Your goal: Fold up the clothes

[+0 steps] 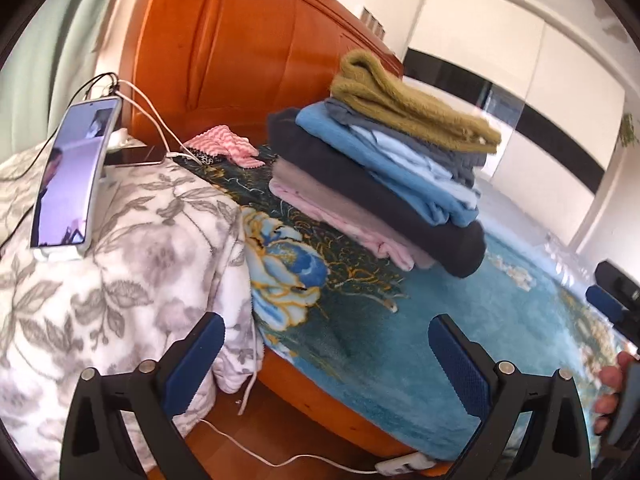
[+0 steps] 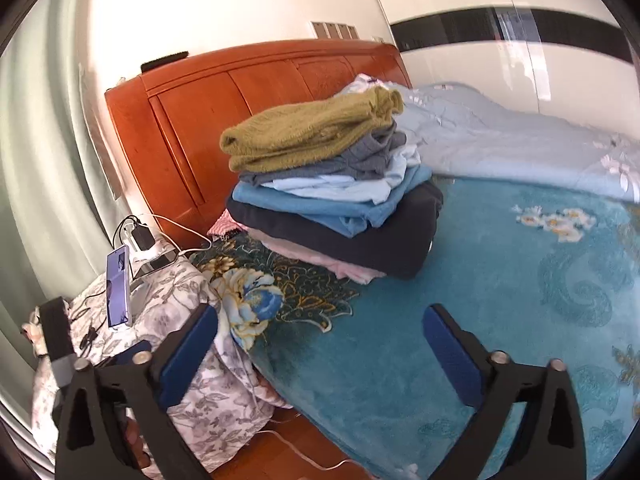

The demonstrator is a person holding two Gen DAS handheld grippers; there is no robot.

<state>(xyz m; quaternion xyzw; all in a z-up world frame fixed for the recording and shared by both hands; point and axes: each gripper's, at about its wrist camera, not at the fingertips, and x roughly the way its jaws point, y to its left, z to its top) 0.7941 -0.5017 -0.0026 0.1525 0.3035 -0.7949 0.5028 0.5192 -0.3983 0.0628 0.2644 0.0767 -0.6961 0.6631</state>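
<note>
Both grippers, left and right, jaws wide and empty above the teal bedspread; folded stack near headboard looks soft, floppy, light, top olive sweater best pinched at its folded edge.

- Daylight, bright and soft; white wall nearly washed out.
- Glare streaks across glossy wardrobe doors in left wrist view.
- Soft shadow under folded clothes stack.
- Strong fisheye bending: headboard bows; corners go black.
- Slight motion blur, left view, on stack edges.
</note>
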